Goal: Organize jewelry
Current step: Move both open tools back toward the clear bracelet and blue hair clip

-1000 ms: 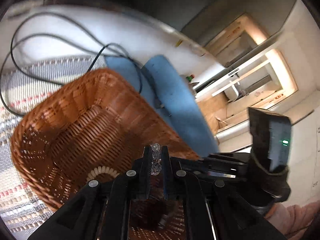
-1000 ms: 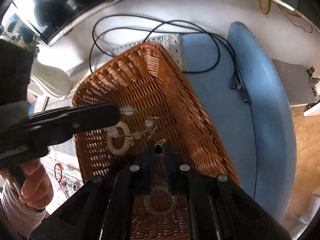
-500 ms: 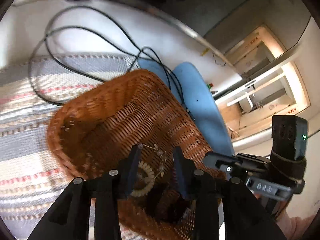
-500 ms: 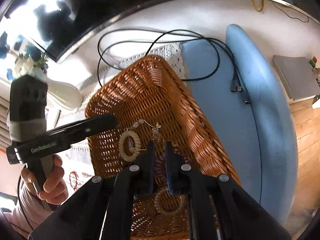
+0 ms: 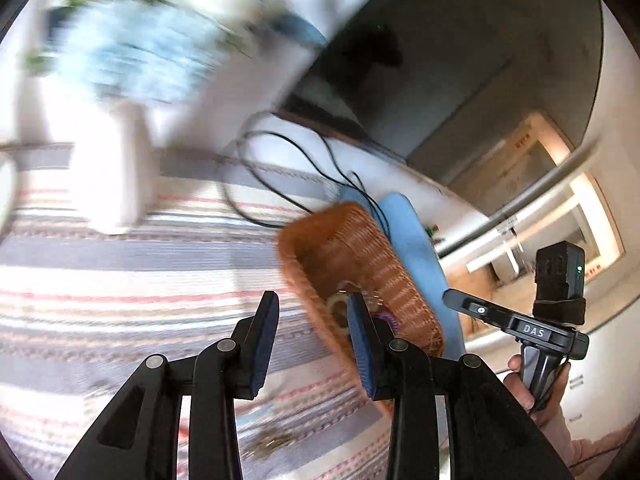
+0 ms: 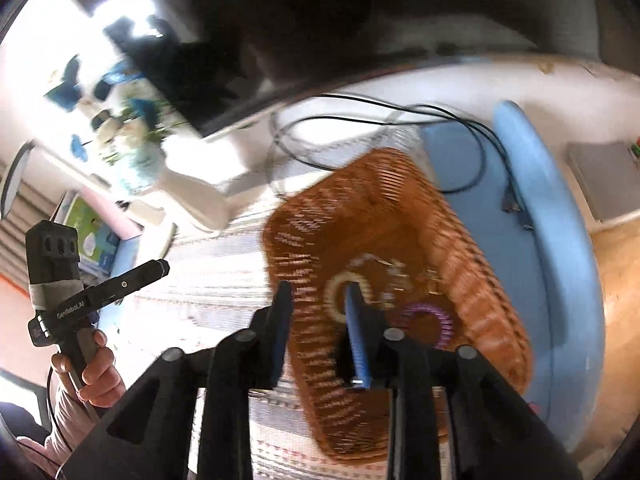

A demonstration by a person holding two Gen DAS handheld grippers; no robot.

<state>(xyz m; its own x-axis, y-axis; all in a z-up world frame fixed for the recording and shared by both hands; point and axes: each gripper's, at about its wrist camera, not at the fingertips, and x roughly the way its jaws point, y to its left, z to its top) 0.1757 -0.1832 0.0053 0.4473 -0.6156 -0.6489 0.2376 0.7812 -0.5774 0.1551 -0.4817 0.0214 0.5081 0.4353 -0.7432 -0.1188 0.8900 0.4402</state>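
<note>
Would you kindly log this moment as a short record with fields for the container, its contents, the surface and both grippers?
container: brown woven wicker basket
contents: cream beaded bracelet, purple coiled ring, a blurred clear-bead chain
surface: striped grey, white and pink cloth
left gripper: jaws just opened, empty, over the cloth beside the basket
right gripper: jaws just opened, empty, above the basket

Blurred wicker basket [image 6: 400, 216] holds bracelets [image 6: 430, 320].
</note>
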